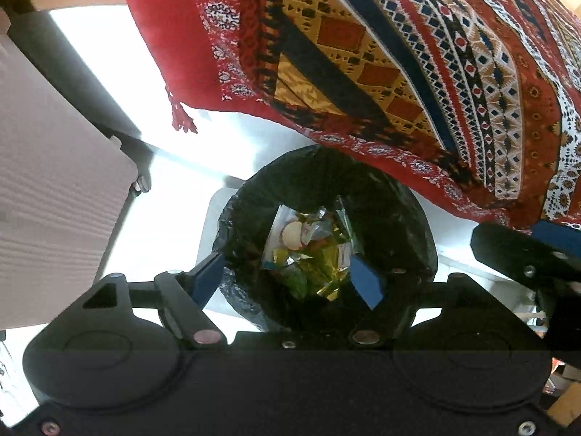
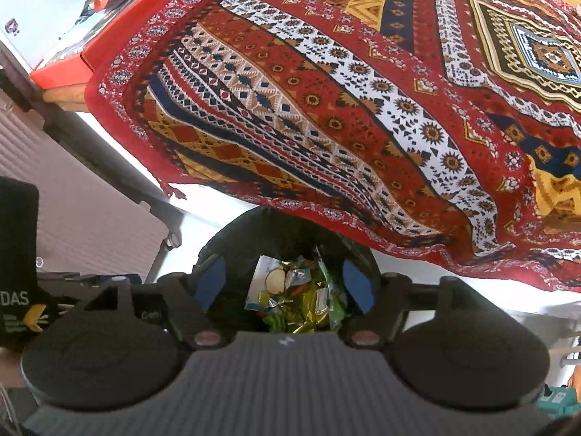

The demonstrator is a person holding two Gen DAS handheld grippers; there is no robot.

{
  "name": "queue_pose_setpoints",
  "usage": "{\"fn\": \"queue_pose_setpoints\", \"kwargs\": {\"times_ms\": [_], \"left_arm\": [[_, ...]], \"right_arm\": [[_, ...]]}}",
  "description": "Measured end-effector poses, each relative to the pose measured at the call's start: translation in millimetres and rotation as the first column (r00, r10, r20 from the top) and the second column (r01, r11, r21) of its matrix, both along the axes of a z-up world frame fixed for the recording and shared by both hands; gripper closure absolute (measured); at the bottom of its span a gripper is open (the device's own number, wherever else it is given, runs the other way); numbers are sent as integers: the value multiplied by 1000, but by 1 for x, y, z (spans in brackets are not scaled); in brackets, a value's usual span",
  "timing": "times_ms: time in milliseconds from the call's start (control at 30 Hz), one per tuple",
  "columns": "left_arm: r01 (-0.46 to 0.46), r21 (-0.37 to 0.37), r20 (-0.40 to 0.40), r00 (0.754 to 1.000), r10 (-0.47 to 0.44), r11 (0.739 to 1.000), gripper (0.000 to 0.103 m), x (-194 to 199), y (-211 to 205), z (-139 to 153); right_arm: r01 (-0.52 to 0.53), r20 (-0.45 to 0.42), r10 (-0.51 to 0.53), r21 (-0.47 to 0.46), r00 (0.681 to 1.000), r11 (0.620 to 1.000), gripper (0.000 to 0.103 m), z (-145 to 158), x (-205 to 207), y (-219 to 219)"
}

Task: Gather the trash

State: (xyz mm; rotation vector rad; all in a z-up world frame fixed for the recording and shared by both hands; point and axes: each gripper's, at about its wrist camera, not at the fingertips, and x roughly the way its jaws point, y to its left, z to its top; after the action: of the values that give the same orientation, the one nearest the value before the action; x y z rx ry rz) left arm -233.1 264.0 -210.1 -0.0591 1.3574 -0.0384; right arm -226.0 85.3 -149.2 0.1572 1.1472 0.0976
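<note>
Both grippers hang over a round bin lined with a black plastic bag (image 1: 406,218). The left gripper (image 1: 287,279) and right gripper (image 2: 285,283) have fingers apart, empty. Crumpled foil and plastic wrappers (image 2: 297,298) lie inside the bin, near a red patterned cloth (image 2: 363,91) draped on the far side.

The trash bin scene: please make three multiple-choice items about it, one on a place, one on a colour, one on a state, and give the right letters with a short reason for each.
1. Where does the bin stand?
A. on the patterned cloth
B. on the floor below the edge of the cloth
C. inside a cupboard

2. What colour is the bin liner?
A. black
B. white
C. green

3. How is the left gripper?
A. shut on a wrapper
B. shut on the liner
C. open, holding nothing

Answers:
1 B: the patterned cloth hangs over the bin's far rim.
2 A: dark plastic lines the rim around the wrappers.
3 C: its blue pads stand apart above the bin.
</note>
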Motion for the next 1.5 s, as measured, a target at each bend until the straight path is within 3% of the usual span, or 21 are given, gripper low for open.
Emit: {"fn": "queue_pose_setpoints", "kwargs": {"times_ms": [100, 1500], "left_arm": [[-16, -7, -5, 1000, 16, 1000, 25, 1, 1, -2], [-40, 38, 8, 999, 40, 998, 13, -1, 2, -9]], "right_arm": [[1, 1, -1, -7, 1000, 1000, 15, 2, 1, 0], [8, 13, -7, -40, 1000, 999, 15, 6, 1, 1]]}}
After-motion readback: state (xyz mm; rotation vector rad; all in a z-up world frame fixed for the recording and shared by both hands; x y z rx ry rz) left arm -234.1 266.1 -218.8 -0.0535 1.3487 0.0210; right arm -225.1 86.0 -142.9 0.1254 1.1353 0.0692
